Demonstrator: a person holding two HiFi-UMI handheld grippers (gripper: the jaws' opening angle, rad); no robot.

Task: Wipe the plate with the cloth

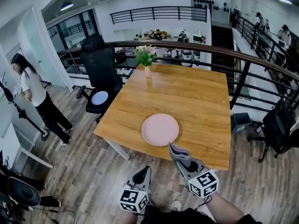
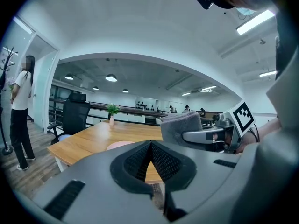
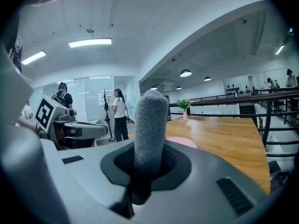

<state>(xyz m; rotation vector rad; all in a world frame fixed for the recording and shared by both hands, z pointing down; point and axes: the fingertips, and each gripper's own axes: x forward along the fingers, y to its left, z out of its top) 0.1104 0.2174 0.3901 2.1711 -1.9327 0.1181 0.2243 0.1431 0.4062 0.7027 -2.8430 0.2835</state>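
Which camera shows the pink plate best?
The head view: the whole round pink plate shows from above. The left gripper view shows only its edge; the right gripper view shows a part beside the fuzzy grey cloth.

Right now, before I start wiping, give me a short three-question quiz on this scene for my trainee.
1. True or false: the left gripper holds the grey cloth.
2. What stands at the far end of the table? A a vase of flowers; B a laptop; C a mug.
3. Fill in: the plate is ___ in colour.
Key: 1 false, the right gripper is shut on it; 2 A; 3 pink.
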